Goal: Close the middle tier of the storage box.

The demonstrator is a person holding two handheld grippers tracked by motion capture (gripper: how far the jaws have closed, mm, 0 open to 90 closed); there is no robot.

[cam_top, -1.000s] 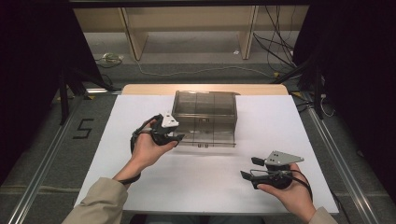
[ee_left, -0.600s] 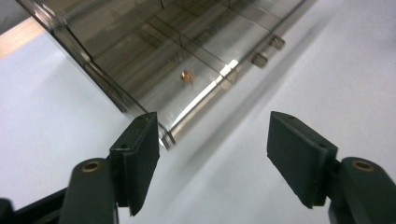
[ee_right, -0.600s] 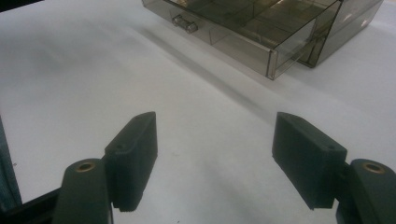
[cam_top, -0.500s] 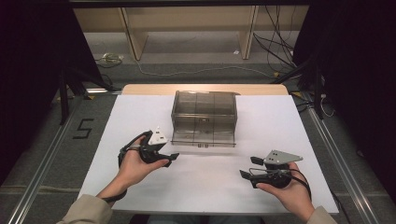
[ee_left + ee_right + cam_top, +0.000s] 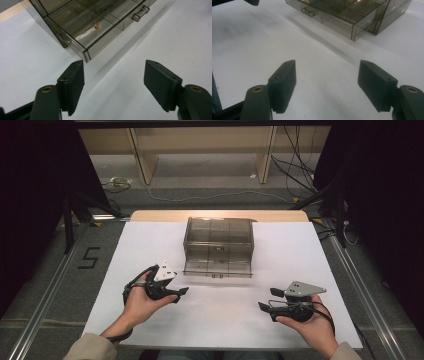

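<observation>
**High view.** 1 smoked clear drawer box, mid-table toward the far edge, on the white sheet. Bottom drawer is pulled out toward you; 1 handle on its front lip. Your left gripper has come back from the drawer front over the last sec and now sits near-left of the box, well off it. Its jaws have just been opening and nothing is between them. Reading: drawer released, so the pull step looks done. Your right gripper is at the near right, same spot as before, jaws apart, holding nothing. Count: 1 box, 1 open drawer, 2 grippers, 2 hands, 1 grey plate per gripper.

**Left gripper view.** 2 black pads stand wide, bare sheet between, no grip. Drawer corner lies just ahead, not touching. Inside are divider walls forming several compartments; exact no. can't tell. 1 small brass-coloured item is in one compartment, and what it is can't be told. 1 clear bar handle at upper right.

**Right gripper view.** 2 pads wide apart, nothing held, over the bare sheet. Open drawer is farther off at top, handle toward you. Tip of the other gripper is at the top-left corner.

Next, by my judgement: you're free to load or pick from the drawer.
</observation>
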